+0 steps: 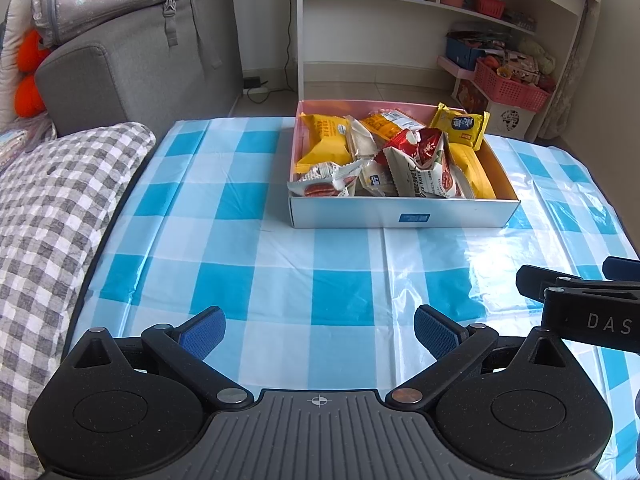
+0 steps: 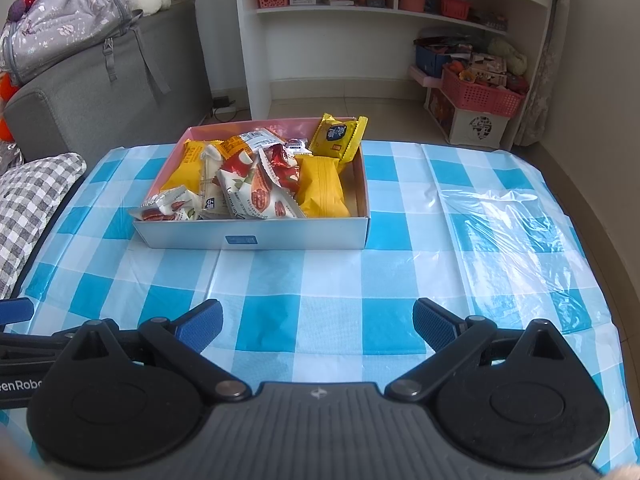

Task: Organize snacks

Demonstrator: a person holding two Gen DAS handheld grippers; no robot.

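Blue-and-white checked plastic covers the table (image 1: 280, 280) in front of me, with a grey sofa (image 1: 132, 64) and a white shelf unit (image 1: 400, 20) behind it on the far side of the room. I see a shallow white box (image 1: 400, 212) sitting on the table toward the far edge, its inside walls pink, and it is filled with wrapped snacks (image 1: 384, 160): yellow packets, white packets printed with red dates, and a red one in the middle. One yellow packet (image 2: 338, 136) leans upright against the back right corner of the box, poking above the rim. My left hand-held gripper (image 1: 319, 330) sits low over the near part of the table with its blue-padded fingers (image 1: 202, 332) spread wide apart and nothing between them. My right hand-held gripper (image 2: 316, 326) is just beside it on the right, likewise spread wide and empty, and both are well apart from the box. From the left camera the box lies ahead and slightly to the right; from the right camera it lies ahead and to the left. A grey checked cushion (image 1: 52, 208) rests against the left edge of the table. A pink basket (image 2: 480, 92) of clutter stands on the floor by the shelf unit.
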